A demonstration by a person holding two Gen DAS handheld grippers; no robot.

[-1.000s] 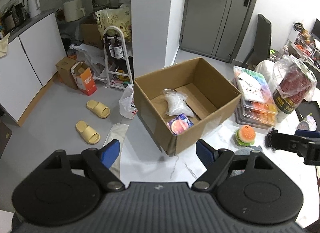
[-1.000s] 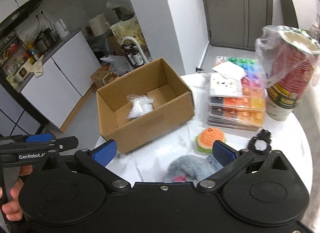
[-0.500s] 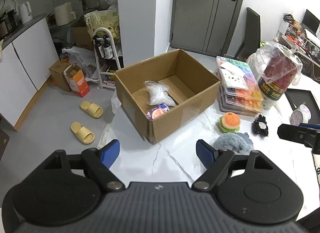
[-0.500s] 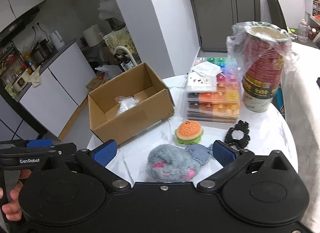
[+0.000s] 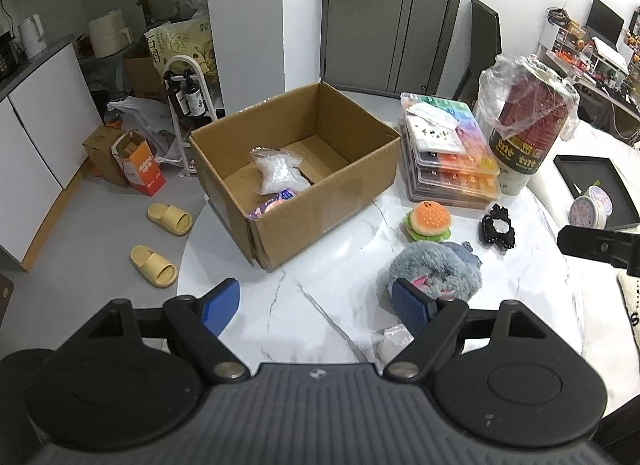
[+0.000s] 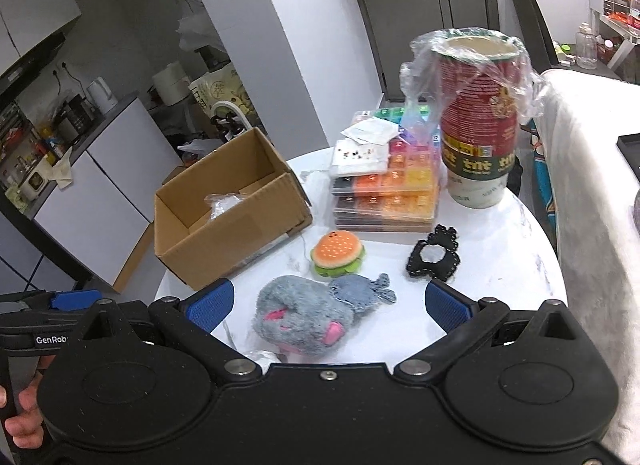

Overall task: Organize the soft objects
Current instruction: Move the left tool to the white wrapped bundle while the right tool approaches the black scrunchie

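An open cardboard box (image 5: pixel 332 193) stands on the white marble table (image 5: pixel 320 297) and holds a clear bag of white stuff (image 5: pixel 280 173) and a pink round toy (image 5: pixel 276 199). A grey furry plush (image 6: pixel 304 317) lies between my right gripper's open jaws. A burger plush (image 6: pixel 338 253) and a black soft piece (image 6: pixel 434 257) lie beyond it. My right gripper (image 6: pixel 328 303) is open and empty. My left gripper (image 5: pixel 316 301) is open and empty, over the table in front of the box. The grey plush also shows in the left wrist view (image 5: pixel 436 273).
A stack of clear bead cases (image 5: pixel 448 161) and a tall red can under plastic wrap (image 5: pixel 528 133) stand right of the box. A black tray (image 5: pixel 592 189) and a small tin (image 5: pixel 590 209) sit far right. The table edge drops to the floor at left.
Both grippers have pulled back and swung right. The box has shifted left in view and the grey plush now sits between the right gripper's fingers. Both stay open.
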